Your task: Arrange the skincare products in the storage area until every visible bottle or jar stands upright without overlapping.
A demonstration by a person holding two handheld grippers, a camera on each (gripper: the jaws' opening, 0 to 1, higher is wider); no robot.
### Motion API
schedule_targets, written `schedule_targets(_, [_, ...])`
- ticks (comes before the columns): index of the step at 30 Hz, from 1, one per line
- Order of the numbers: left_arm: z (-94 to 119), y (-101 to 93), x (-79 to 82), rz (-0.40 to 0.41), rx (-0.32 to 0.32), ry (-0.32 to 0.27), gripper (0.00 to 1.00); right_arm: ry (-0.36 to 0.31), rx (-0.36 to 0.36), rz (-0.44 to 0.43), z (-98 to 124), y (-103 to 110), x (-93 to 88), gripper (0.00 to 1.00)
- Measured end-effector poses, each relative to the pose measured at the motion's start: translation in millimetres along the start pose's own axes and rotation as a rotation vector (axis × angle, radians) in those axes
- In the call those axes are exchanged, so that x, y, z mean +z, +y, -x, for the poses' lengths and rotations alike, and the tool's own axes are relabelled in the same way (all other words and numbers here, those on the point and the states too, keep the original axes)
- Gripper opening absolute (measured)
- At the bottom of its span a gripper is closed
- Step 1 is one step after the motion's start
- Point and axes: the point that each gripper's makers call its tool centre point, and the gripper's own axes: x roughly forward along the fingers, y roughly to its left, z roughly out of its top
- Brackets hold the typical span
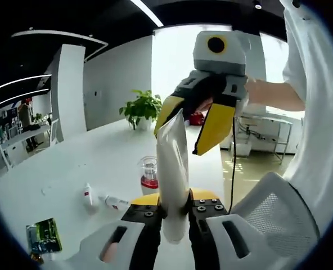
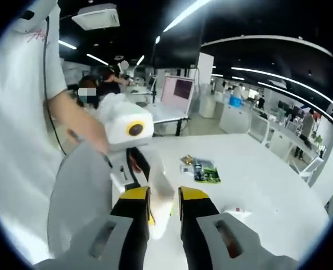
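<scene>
A white squeeze tube point(image 1: 174, 169) stands upright between my left gripper's point(image 1: 175, 212) black jaws, which are shut on its lower part. My right gripper point(image 1: 192, 126) comes in from above; its yellow fingers point(image 1: 216, 128) spread in a V around the tube's top end. In the right gripper view the tube point(image 2: 162, 198) lies between my right gripper's point(image 2: 164, 203) yellow-tipped jaws, with the left gripper point(image 2: 134, 164) holding it just beyond. On the white table point(image 1: 71, 163) stand a small clear jar with a red base point(image 1: 149, 174), a lying white bottle point(image 1: 88, 195) and another lying white tube point(image 1: 116, 202).
A green packet point(image 1: 43, 236) lies near the table edge, also seen as the green packet point(image 2: 203, 171) with a small white item point(image 2: 237, 212) nearby. A potted plant point(image 1: 143, 107) stands at the far end. A mesh chair point(image 1: 276, 216) and a person in a white shirt point(image 1: 318, 112) are close by.
</scene>
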Motion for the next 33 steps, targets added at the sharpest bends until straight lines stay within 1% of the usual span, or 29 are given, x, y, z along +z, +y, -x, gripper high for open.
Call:
schedule_targets(3, [-7, 5.4, -7.1, -0.007, -0.011, 0.0, 0.19, -0.014, -0.036, -0.048, 9, -5, -5.1, 0.2])
schedule_targets(5, [-10, 8.6, -12.3, -0.019, -0.013, 0.009, 0.19, -0.01, -0.054, -0.057, 11, -6, -7.9, 0.2])
schedule_targets(6, [-13, 11.3, -17.2, -0.029, -0.017, 0.021, 0.19, -0.004, -0.068, -0.068, 14, -8, -10.7, 0.2])
schedule_targets(7, [-17, 18.2, -27.7, -0.036, -0.018, 0.032, 0.19, -0.003, -0.077, -0.074, 16, -8, -12.3, 0.2])
schedule_targets(10, [-21, 23.6, -35.7, -0.033, -0.027, 0.047, 0.19, 0.0, -0.098, -0.103, 22, -9, -19.7, 0.2])
schedule_targets(13, [-26, 31.9, -43.7, -0.04, -0.036, 0.048, 0.19, 0.015, -0.121, -0.154, 28, -8, -33.4, 0.21])
schedule_targets(15, [-30, 34.2, -44.2, -0.046, -0.042, 0.048, 0.19, 0.025, -0.128, -0.178, 31, -5, -41.5, 0.21])
schedule_targets(16, [-33, 39.3, -45.9, -0.051, -0.045, 0.047, 0.19, 0.032, -0.134, -0.208, 33, -3, -48.8, 0.21])
schedule_targets(19, [-39, 41.8, -47.5, -0.058, -0.054, 0.046, 0.19, 0.033, -0.15, -0.29, 37, 2, -64.6, 0.22])
schedule_targets(24, [-48, 46.4, -47.4, -0.063, -0.063, 0.027, 0.19, 0.039, -0.184, -0.379, 42, 3, -85.1, 0.22])
schedule_targets(26, [-51, 53.3, -49.4, -0.061, -0.063, 0.026, 0.19, 0.038, -0.191, -0.39, 42, 4, -87.5, 0.22])
schedule_targets(32, [-58, 56.4, -50.6, -0.052, -0.064, 0.021, 0.19, 0.03, -0.197, -0.433, 39, 4, -90.7, 0.22])
schedule_targets(33, [-59, 59.4, -52.0, -0.051, -0.064, 0.02, 0.19, 0.029, -0.198, -0.442, 39, 4, -91.5, 0.22])
